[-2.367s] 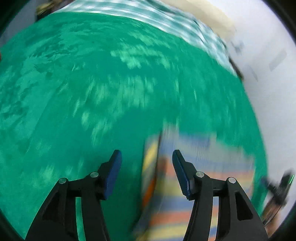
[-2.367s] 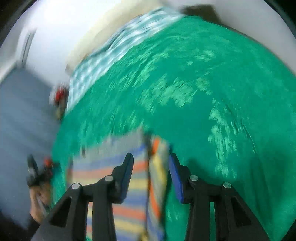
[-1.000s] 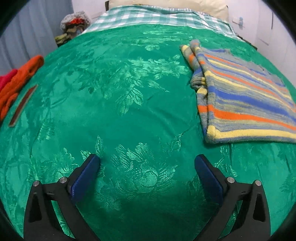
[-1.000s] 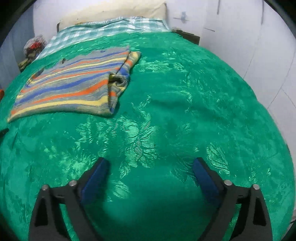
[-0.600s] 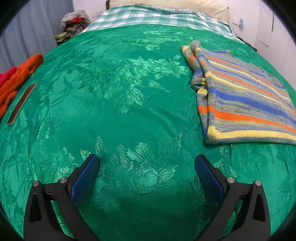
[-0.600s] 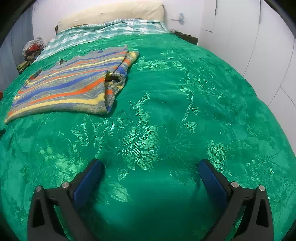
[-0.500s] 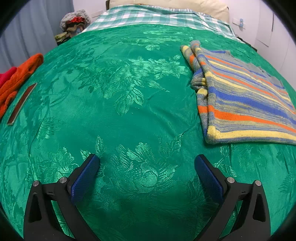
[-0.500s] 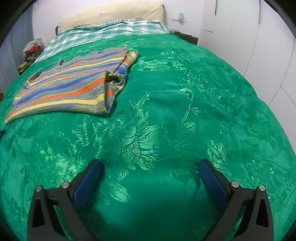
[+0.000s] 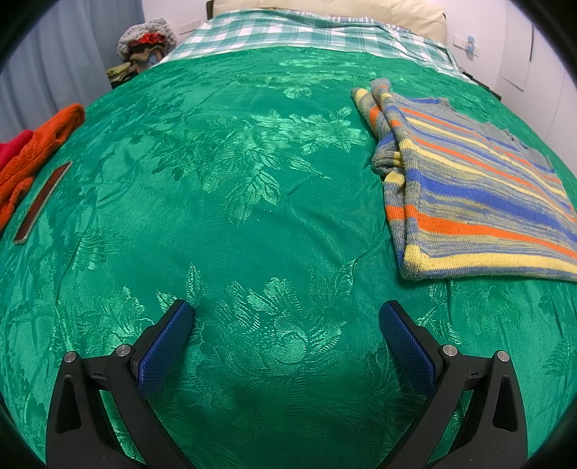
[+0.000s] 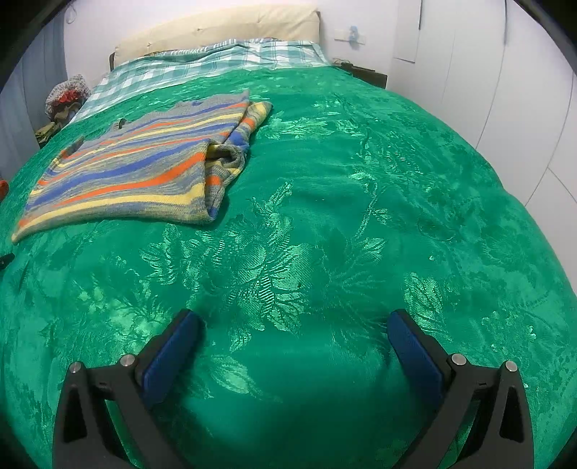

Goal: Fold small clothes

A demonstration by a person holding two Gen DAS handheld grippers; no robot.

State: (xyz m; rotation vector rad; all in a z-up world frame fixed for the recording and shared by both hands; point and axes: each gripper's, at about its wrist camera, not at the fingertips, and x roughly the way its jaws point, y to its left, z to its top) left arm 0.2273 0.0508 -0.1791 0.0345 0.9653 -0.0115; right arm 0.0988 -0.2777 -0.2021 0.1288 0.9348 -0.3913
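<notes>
Striped sweater (image 9: pixel 479 194) is lying folded on the green bedspread (image 9: pixel 234 202); left gripper (image 9: pixel 286 315) and right gripper (image 10: pixel 294 323) are hovering wide, empty, apparently finished.

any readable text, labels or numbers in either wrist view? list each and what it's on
None readable in either view.
Sweater: stripes only, no label showing.
Green bedspread: woven leaf pattern, no lettering.
Flat brown strip near the left edge: no visible print.
Wall fitting: too small to tell.
</notes>
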